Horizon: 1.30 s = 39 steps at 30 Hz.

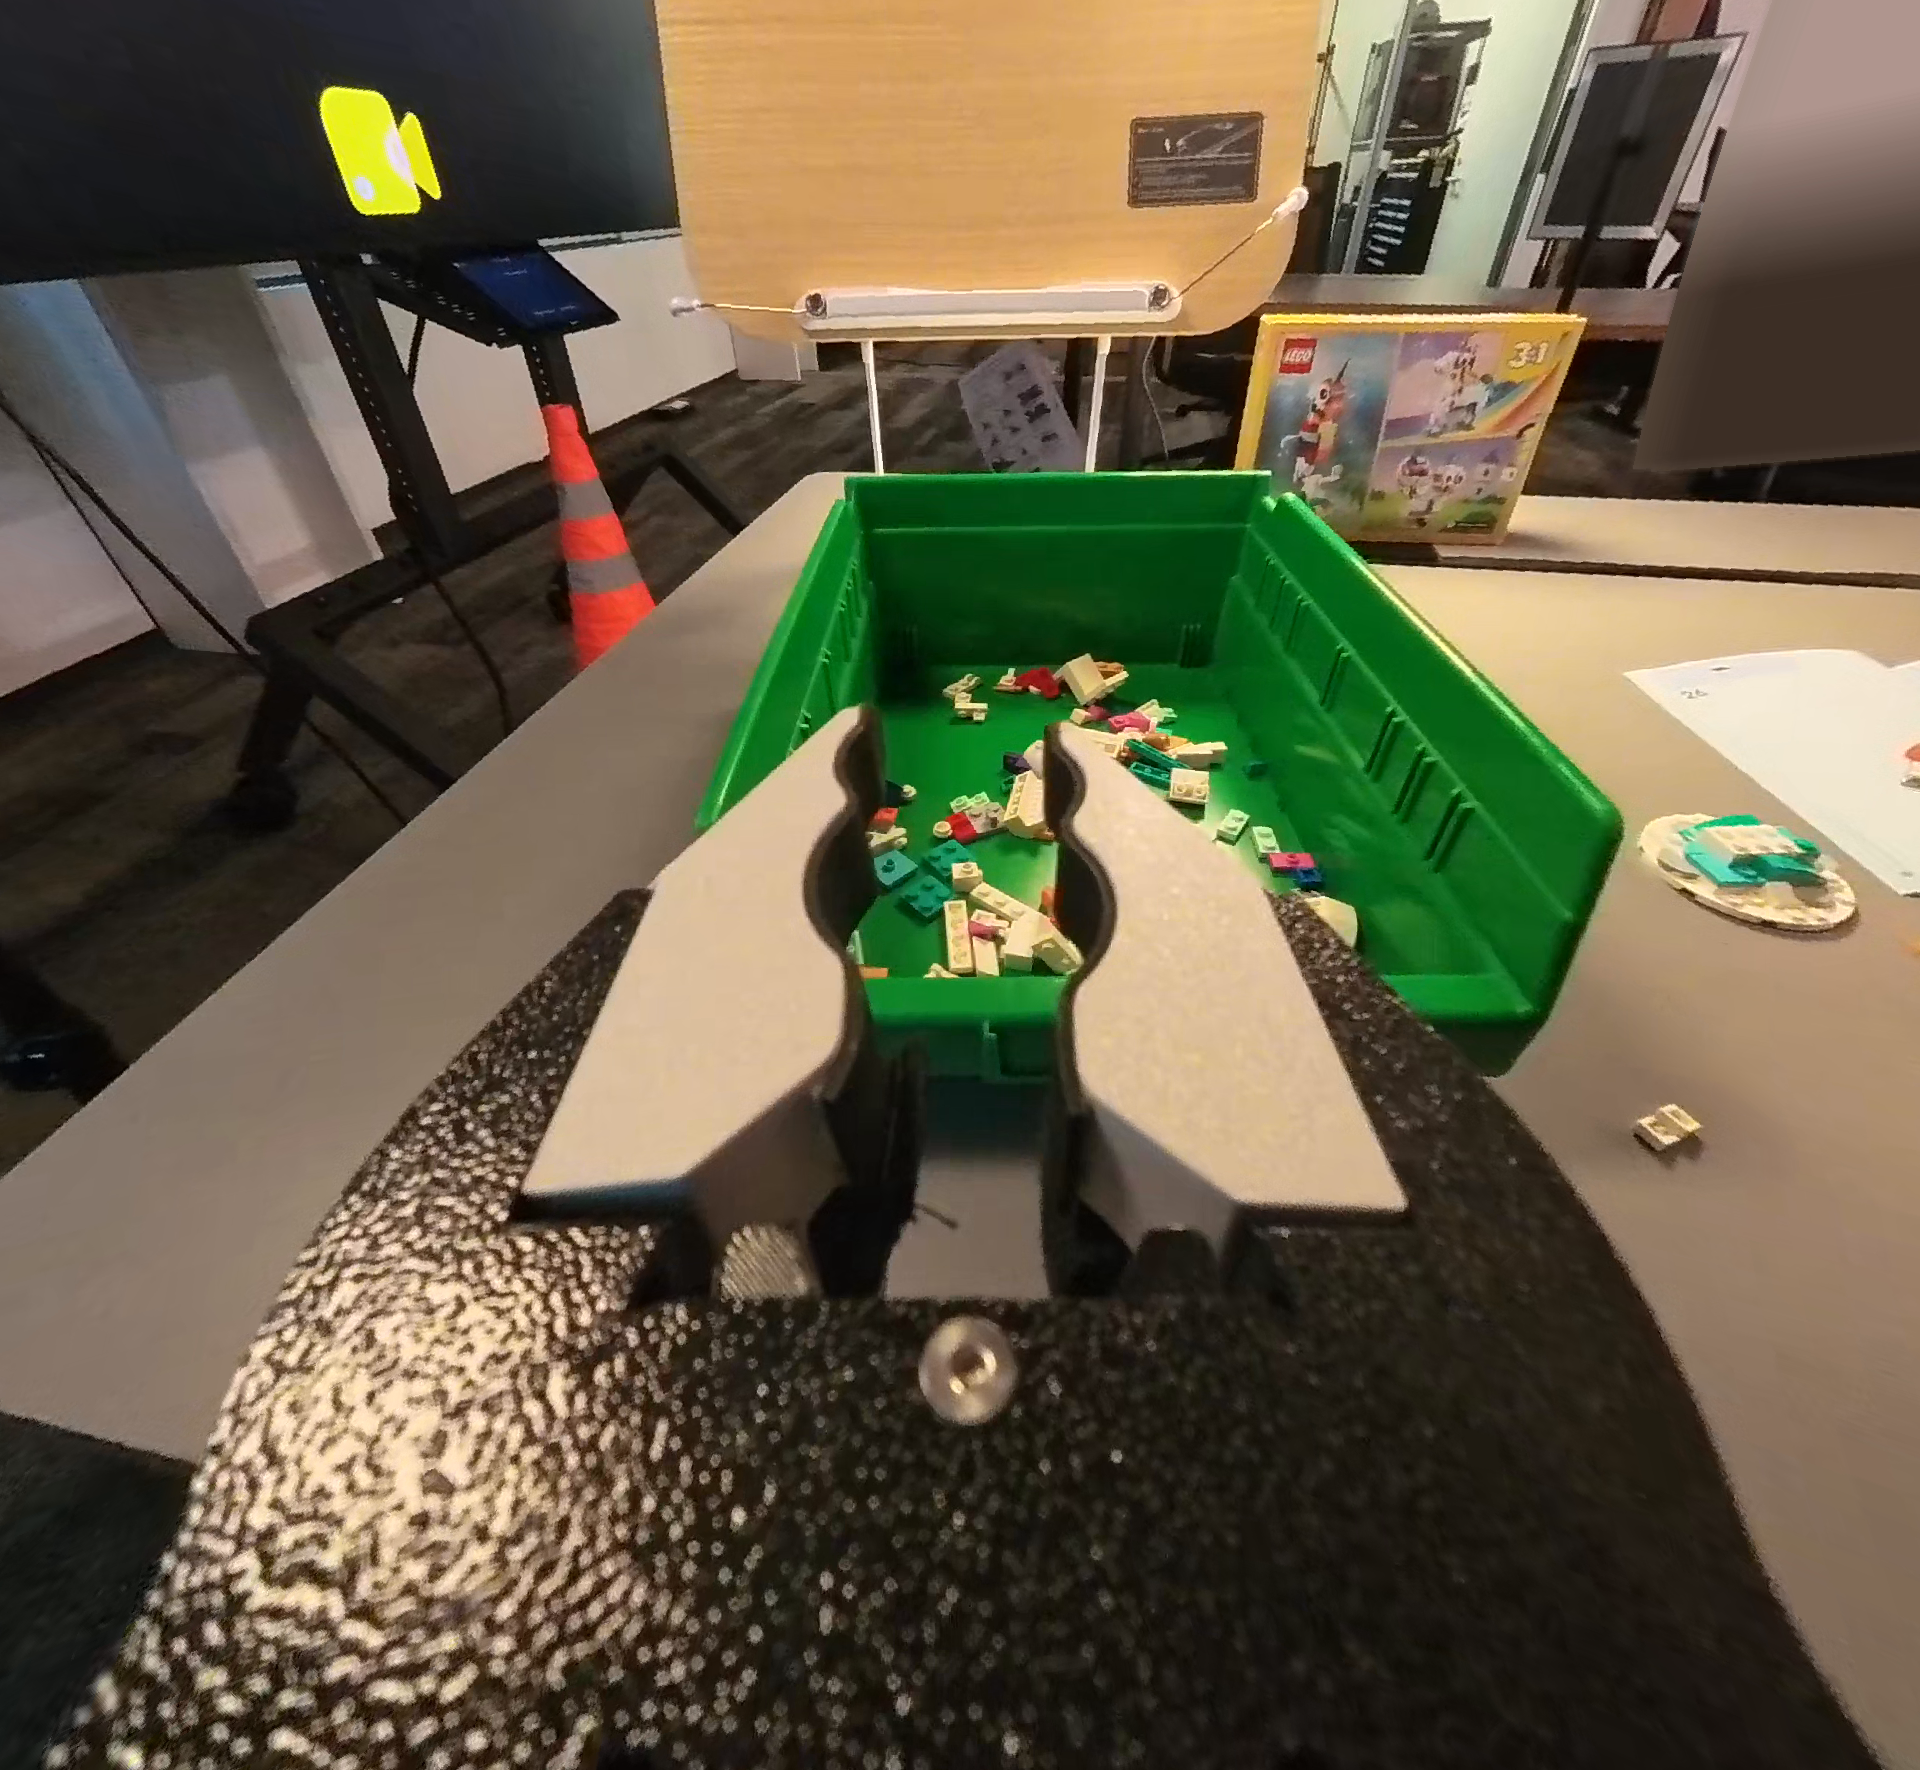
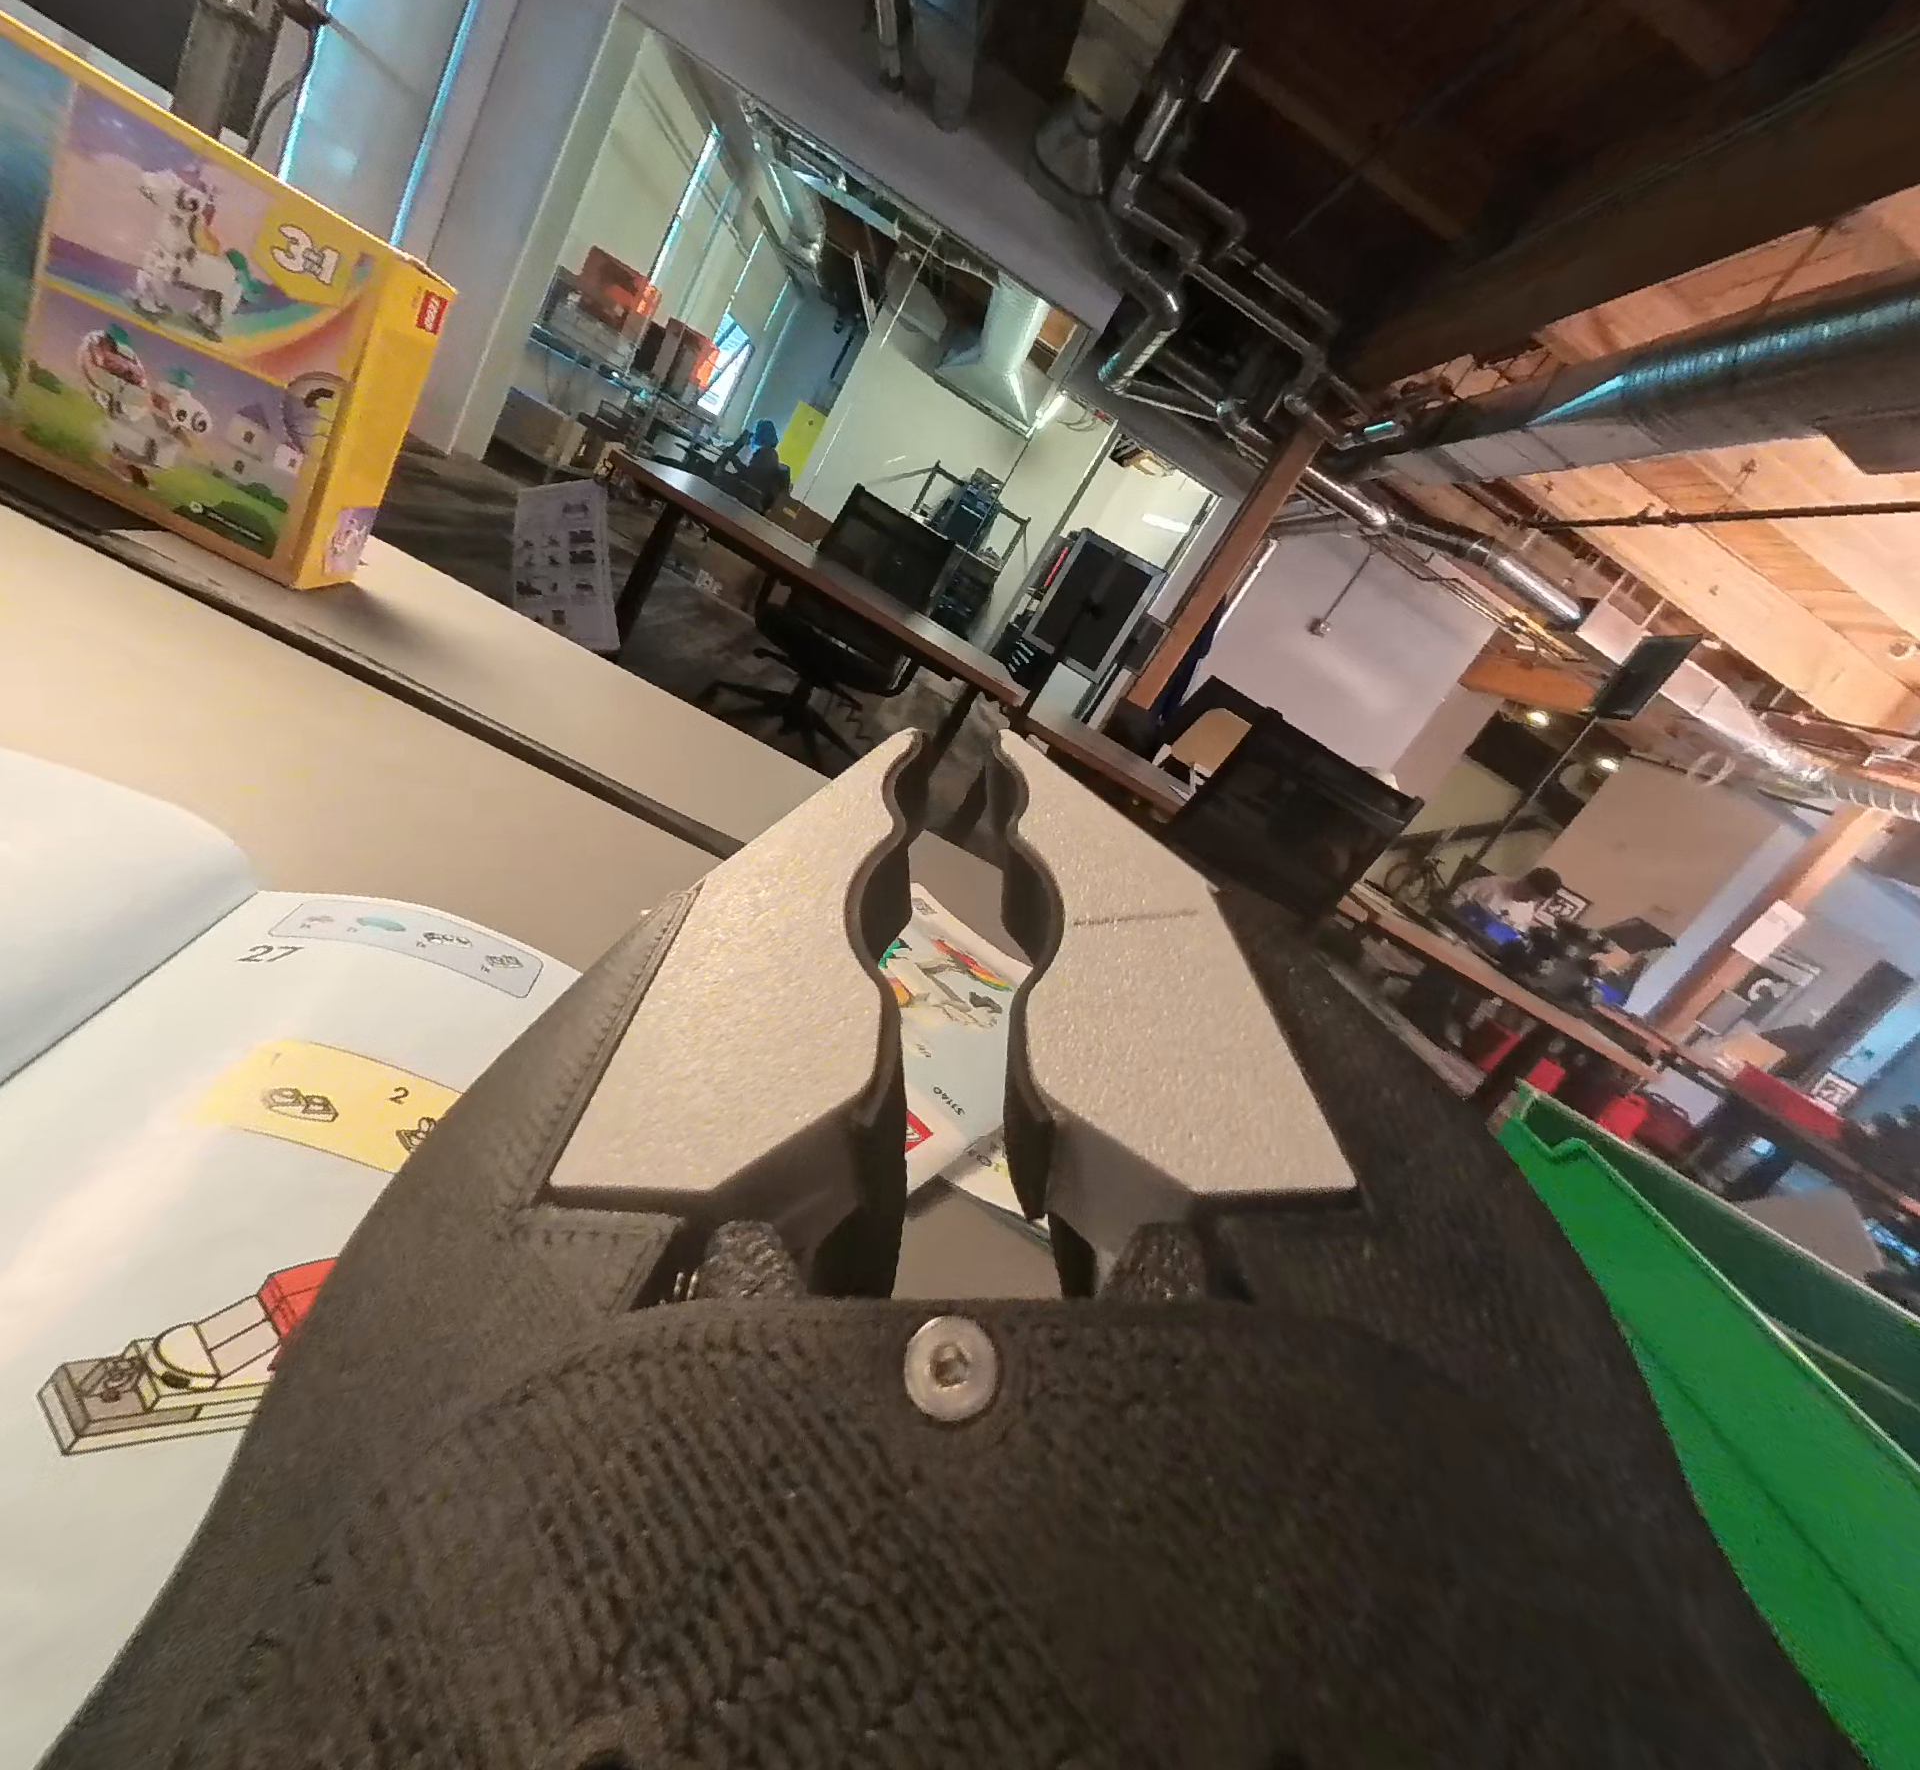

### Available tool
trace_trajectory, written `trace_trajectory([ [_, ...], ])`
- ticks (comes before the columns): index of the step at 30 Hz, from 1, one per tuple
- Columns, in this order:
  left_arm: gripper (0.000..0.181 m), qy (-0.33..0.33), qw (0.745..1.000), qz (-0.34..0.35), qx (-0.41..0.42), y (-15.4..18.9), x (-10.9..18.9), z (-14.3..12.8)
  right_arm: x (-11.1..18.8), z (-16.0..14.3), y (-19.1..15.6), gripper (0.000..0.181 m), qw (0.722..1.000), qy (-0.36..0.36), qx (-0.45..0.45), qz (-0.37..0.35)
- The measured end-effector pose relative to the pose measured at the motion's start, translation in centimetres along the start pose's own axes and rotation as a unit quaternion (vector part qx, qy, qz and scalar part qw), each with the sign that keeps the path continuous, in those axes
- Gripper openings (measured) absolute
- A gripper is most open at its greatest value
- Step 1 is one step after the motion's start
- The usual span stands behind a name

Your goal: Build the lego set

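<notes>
The left gripper hangs released, empty, over the green bin. Drop toward loose bricks at 6 o'clock, pinching one squarely. The right gripper gapes slightly, empty

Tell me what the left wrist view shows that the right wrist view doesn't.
Only the left wrist view: loose bricks inside the green bin, a teal partial build on the table, an orange cone, and the open left tongs.

Only the right wrist view: the open instruction booklet and the slightly parted right tongs.

Both: the green bin and the yellow set box.
</notes>
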<state>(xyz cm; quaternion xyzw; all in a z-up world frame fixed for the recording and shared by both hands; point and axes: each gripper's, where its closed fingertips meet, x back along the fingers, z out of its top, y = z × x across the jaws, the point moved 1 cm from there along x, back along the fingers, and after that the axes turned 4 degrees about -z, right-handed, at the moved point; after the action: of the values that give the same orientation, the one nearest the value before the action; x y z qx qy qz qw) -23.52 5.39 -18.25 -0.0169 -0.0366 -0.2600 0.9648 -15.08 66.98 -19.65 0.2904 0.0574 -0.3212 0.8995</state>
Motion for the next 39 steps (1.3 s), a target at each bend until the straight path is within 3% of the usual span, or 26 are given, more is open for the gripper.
trace_trajectory([
  [6,0.028,-0.002,1.000,0.002,-0.004,0.3,-0.3,-0.1,0.0,0.0,-0.2,0.008,1.000,0.001,0.001,0.005],
  [11,0.036,0.033,0.999,0.019,-0.035,0.3,0.3,1.2,0.0,0.1,-0.3,0.008,1.000,0.002,0.002,0.007],
  [19,0.035,0.057,0.997,0.020,-0.045,0.6,0.8,1.8,0.0,0.1,-0.4,0.008,1.000,0.003,0.005,0.010],
  [23,0.050,0.115,0.991,0.056,-0.047,-0.1,1.9,3.5,0.0,0.1,-0.4,0.008,1.000,0.002,0.005,0.010],
  [39,0.044,0.090,0.995,0.017,-0.026,1.3,1.0,2.1,0.0,0.1,-0.5,0.008,1.000,0.003,0.007,0.011],
])
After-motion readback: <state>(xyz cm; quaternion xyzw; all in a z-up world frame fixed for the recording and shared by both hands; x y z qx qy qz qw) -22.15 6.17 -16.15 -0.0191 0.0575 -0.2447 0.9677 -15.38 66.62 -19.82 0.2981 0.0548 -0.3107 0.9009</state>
